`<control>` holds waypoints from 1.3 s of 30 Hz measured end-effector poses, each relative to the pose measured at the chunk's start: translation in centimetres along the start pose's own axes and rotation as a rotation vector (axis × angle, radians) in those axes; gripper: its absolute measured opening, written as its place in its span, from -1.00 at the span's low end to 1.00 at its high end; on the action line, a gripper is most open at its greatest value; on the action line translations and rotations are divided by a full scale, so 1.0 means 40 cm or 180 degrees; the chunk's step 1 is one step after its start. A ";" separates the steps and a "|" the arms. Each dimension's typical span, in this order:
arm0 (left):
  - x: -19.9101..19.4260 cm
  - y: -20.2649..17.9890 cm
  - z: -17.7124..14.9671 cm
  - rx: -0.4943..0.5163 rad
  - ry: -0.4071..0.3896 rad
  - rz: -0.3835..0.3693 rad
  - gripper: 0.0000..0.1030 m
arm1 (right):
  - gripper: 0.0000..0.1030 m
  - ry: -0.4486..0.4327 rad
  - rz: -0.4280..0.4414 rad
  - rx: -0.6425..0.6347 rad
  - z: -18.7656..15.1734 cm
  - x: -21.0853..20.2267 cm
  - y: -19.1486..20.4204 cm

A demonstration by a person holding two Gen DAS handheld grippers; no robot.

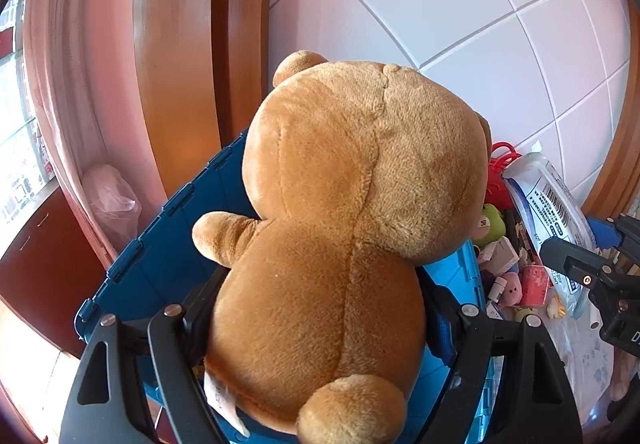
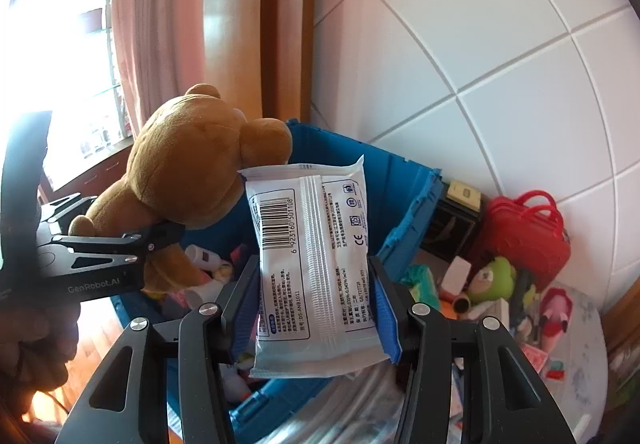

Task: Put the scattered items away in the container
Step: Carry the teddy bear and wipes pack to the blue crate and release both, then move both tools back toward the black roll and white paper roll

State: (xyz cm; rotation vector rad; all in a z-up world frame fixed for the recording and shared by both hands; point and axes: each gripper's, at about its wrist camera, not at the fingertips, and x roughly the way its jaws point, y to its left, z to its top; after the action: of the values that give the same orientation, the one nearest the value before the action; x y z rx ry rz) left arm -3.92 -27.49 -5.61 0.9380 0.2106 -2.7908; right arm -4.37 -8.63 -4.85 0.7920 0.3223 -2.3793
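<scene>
My left gripper (image 1: 320, 308) is shut on a brown teddy bear (image 1: 352, 204), clasped round its body, back toward the camera, above the blue crate (image 1: 168, 236). The right wrist view shows the same teddy bear (image 2: 192, 172) over the crate's left side, pinched by the left gripper (image 2: 160, 240). My right gripper (image 2: 314, 308) is shut on a white wipes packet (image 2: 316, 268) with a barcode, upright between its blue pads, above the blue crate (image 2: 400, 196). That packet (image 1: 548, 200) and the right gripper (image 1: 576, 264) show at the left view's right edge. Small items lie inside the crate.
On the table right of the crate lie a red toy handbag (image 2: 524, 232), a green plush (image 2: 492, 280), a pink doll (image 2: 554, 312), small boxes and cards. A white tiled wall (image 2: 480, 44) stands behind. A wooden door frame (image 1: 176, 44) and pink curtain (image 1: 64, 44) are at left.
</scene>
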 end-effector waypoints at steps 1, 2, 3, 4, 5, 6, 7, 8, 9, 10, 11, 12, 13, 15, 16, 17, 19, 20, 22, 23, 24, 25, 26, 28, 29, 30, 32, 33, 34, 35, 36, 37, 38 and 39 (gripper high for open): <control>0.007 0.010 0.003 -0.0004 0.0002 0.0017 0.58 | -0.04 0.0001 0.0022 -0.0011 0.007 0.011 0.012; 0.014 0.017 0.004 -0.0009 0.0003 0.0034 0.58 | -0.04 0.0001 0.0037 -0.0027 0.012 0.014 0.027; 0.020 0.028 0.007 -0.0018 0.0004 0.0053 0.58 | -0.04 0.0008 0.0051 -0.0043 0.016 0.025 0.038; 0.019 0.034 0.007 -0.0025 0.0001 0.0074 0.58 | -0.04 0.0013 0.0059 -0.0054 0.019 0.032 0.045; 0.022 0.041 0.009 -0.0033 0.0002 0.0089 0.58 | -0.04 0.0022 0.0067 -0.0069 0.023 0.037 0.060; 0.025 0.048 0.010 -0.0039 0.0000 0.0101 0.58 | -0.04 0.0033 0.0076 -0.0076 0.026 0.046 0.067; 0.030 0.057 0.012 -0.0048 0.0000 0.0111 0.58 | -0.04 0.0043 0.0081 -0.0082 0.029 0.052 0.074; 0.033 0.060 0.010 -0.0054 -0.0002 0.0120 0.58 | -0.04 0.0053 0.0086 -0.0089 0.032 0.057 0.083; 0.036 0.065 0.010 -0.0060 -0.0005 0.0132 0.58 | -0.04 0.0060 0.0089 -0.0094 0.034 0.063 0.087; 0.039 0.069 0.012 -0.0065 -0.0007 0.0141 0.58 | -0.04 0.0069 0.0095 -0.0098 0.036 0.071 0.091; 0.041 0.073 0.016 -0.0072 -0.0007 0.0150 0.58 | -0.04 0.0075 0.0098 -0.0097 0.040 0.076 0.095; 0.044 0.076 0.017 -0.0080 -0.0007 0.0160 0.58 | -0.04 0.0081 0.0102 -0.0096 0.042 0.082 0.099; 0.050 0.085 0.020 -0.0088 -0.0002 0.0192 0.58 | -0.04 0.0084 0.0104 -0.0098 0.045 0.085 0.105; 0.054 0.090 0.023 -0.0083 -0.0004 0.0204 0.58 | -0.04 0.0083 0.0113 -0.0110 0.052 0.094 0.114; 0.057 0.089 0.025 -0.0087 -0.0004 0.0206 0.59 | -0.03 0.0075 0.0116 -0.0115 0.056 0.097 0.118; 0.058 0.088 0.025 -0.0103 -0.0007 0.0219 0.61 | -0.01 0.0061 0.0115 -0.0118 0.061 0.100 0.122; 0.057 0.091 0.028 -0.0173 -0.0028 0.0313 0.77 | 0.29 -0.0019 0.0089 -0.0117 0.072 0.100 0.128; 0.057 0.097 0.030 -0.0202 -0.0015 0.0350 0.81 | 0.94 -0.0067 0.0080 -0.0121 0.078 0.099 0.130; 0.058 0.111 0.030 -0.0266 0.0009 0.0337 0.86 | 1.00 -0.0146 0.0061 -0.0116 0.081 0.092 0.131; 0.057 0.114 0.030 -0.0281 0.0003 0.0341 0.86 | 1.00 -0.0157 0.0063 -0.0123 0.080 0.090 0.133; 0.054 0.114 0.030 -0.0267 -0.0014 0.0374 0.86 | 1.00 -0.0149 0.0067 -0.0131 0.078 0.090 0.134; 0.051 0.118 0.030 -0.0263 -0.0034 0.0395 0.87 | 1.00 -0.0138 0.0063 -0.0134 0.073 0.091 0.134; 0.051 0.121 0.030 -0.0276 -0.0041 0.0388 0.88 | 1.00 -0.0122 0.0061 -0.0128 0.067 0.093 0.132; 0.052 0.127 0.028 -0.0293 -0.0039 0.0345 0.94 | 1.00 -0.0072 0.0061 -0.0098 0.053 0.097 0.126; 0.051 0.121 0.026 -0.0279 -0.0038 0.0343 0.94 | 1.00 -0.0056 0.0055 -0.0081 0.050 0.098 0.123; 0.049 0.113 0.024 -0.0262 -0.0034 0.0322 0.94 | 1.00 -0.0048 0.0046 -0.0061 0.045 0.096 0.118; 0.046 0.098 0.024 -0.0239 -0.0026 0.0261 0.94 | 1.00 -0.0058 0.0025 -0.0031 0.041 0.087 0.109; 0.038 0.077 0.023 -0.0220 -0.0024 0.0246 0.94 | 1.00 -0.0064 0.0010 -0.0013 0.037 0.082 0.103; 0.038 0.066 0.022 -0.0198 -0.0023 0.0227 0.94 | 1.00 -0.0065 -0.0003 0.0007 0.036 0.077 0.099; 0.038 0.055 0.021 -0.0177 -0.0019 0.0207 0.94 | 1.00 -0.0068 -0.0020 0.0029 0.031 0.072 0.092; 0.039 0.043 0.020 -0.0159 -0.0016 0.0185 0.94 | 1.00 -0.0072 -0.0042 0.0050 0.028 0.066 0.084; 0.037 0.027 0.019 -0.0141 -0.0016 0.0151 0.94 | 1.00 -0.0070 -0.0059 0.0070 0.023 0.061 0.076; 0.037 0.009 0.017 -0.0116 -0.0014 0.0114 0.94 | 1.00 -0.0064 -0.0077 0.0097 0.015 0.055 0.066; 0.037 -0.009 0.017 -0.0092 -0.0012 0.0088 0.94 | 1.00 -0.0062 -0.0094 0.0126 0.006 0.048 0.055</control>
State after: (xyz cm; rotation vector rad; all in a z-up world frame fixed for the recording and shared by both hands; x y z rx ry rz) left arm -5.55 -27.48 -5.94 0.9217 0.2347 -2.7567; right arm -4.36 -11.35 -5.90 0.7869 0.2815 -2.4262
